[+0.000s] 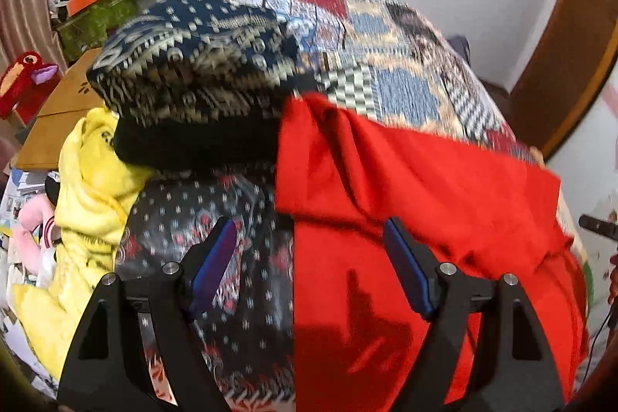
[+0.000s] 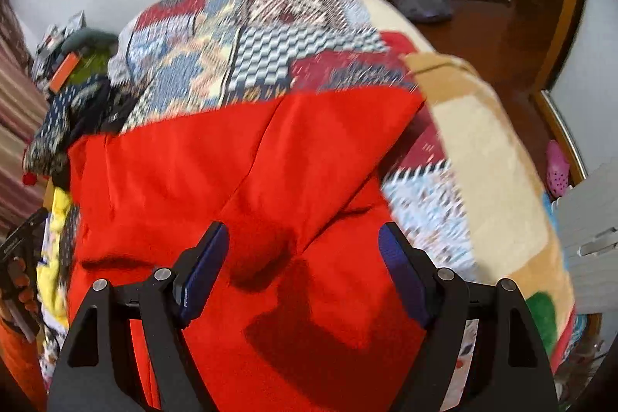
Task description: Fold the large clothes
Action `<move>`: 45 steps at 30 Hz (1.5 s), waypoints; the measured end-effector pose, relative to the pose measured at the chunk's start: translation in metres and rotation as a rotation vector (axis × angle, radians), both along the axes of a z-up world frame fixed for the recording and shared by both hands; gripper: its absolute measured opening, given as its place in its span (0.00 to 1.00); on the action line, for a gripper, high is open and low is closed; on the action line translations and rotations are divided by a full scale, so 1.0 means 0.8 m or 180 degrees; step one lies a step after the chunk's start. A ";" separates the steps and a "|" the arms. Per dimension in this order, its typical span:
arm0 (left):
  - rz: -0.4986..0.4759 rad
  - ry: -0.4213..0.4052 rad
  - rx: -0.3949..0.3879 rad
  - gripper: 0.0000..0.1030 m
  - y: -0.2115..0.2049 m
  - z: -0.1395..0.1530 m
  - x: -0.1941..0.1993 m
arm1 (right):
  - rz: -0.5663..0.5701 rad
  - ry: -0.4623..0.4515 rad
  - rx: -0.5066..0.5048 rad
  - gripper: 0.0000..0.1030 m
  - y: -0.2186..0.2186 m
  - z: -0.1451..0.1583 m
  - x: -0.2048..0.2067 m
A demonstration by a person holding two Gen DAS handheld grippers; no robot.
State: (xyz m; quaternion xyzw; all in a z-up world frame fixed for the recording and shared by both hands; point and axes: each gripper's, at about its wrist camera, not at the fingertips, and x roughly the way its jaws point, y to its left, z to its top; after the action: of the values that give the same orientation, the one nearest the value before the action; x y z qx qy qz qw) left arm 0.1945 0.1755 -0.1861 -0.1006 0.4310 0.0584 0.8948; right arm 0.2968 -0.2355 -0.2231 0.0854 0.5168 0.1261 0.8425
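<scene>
Presently catalogued, left to right. Item one: yellow fleece garment (image 1: 89,195), crumpled at nine o'clock of the left wrist view, not in play. Item two: dark patterned knitwear (image 1: 193,72), heaped at eleven o'clock, its lower edge just beside the red cloth. Item three: left gripper (image 1: 309,265), jaws standing apart with nothing between the pads, hanging over the seam where a dark floral cloth (image 1: 216,242) meets the red one. Item four, the task's thing: red garment (image 1: 405,180), spread over the patchwork bedspread (image 1: 386,41), filling the view from centre to four o'clock; in the right wrist view it runs from nine o'clock to centre, with a diagonal crease and a flap lying towards two o'clock. Item five: right gripper (image 2: 301,269), jaws likewise apart and empty, poised above the red garment's middle. Step in hand, by judgement: between folds, both grippers free, a fold apparently laid and the next grasp not yet taken. Next move calls for: each gripper descending on an outer edge or corner of the red garment, pinching only its own layer, keeping clear of the neighbouring heap.
</scene>
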 end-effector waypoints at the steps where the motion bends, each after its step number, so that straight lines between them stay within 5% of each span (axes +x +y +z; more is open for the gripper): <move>1: 0.0006 -0.0005 -0.0076 0.76 0.002 0.001 0.008 | -0.0071 -0.0017 0.0014 0.75 -0.006 0.000 0.005; 8: 0.0169 0.0150 -0.0508 0.76 0.017 -0.030 0.069 | -0.0444 0.0044 0.0025 0.75 -0.033 -0.027 0.042; 17: 0.0315 0.0443 -0.0772 0.76 0.019 -0.093 0.130 | -0.0493 0.0466 0.0316 0.67 -0.039 -0.091 0.096; 22: 0.0316 0.0498 -0.1057 0.73 0.030 -0.115 0.141 | -0.0343 0.0349 0.0298 0.65 -0.018 -0.094 0.117; 26: 0.0279 0.0419 -0.1166 0.55 0.033 -0.110 0.137 | -0.0247 0.0361 0.0375 0.51 -0.003 -0.107 0.130; 28: 0.0260 0.0402 -0.1067 0.47 0.030 -0.105 0.132 | -0.0241 0.0367 0.0331 0.31 -0.001 -0.111 0.130; 30: 0.0238 0.0401 -0.0921 0.38 0.025 -0.098 0.127 | -0.0190 0.0428 0.0480 0.21 -0.005 -0.109 0.129; 32: 0.0127 0.0359 -0.0962 0.15 0.019 -0.088 0.124 | -0.0198 0.0431 0.0524 0.19 -0.007 -0.102 0.126; 45: -0.0323 -0.0095 -0.0575 0.12 -0.049 0.029 0.142 | -0.0162 -0.0415 0.0297 0.17 -0.006 0.024 0.124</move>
State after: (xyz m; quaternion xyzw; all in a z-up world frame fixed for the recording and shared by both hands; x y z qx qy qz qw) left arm 0.3084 0.1359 -0.1626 -0.1599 0.4256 -0.0276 0.8902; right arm 0.3961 -0.2405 -0.2037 0.1292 0.4520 0.1338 0.8724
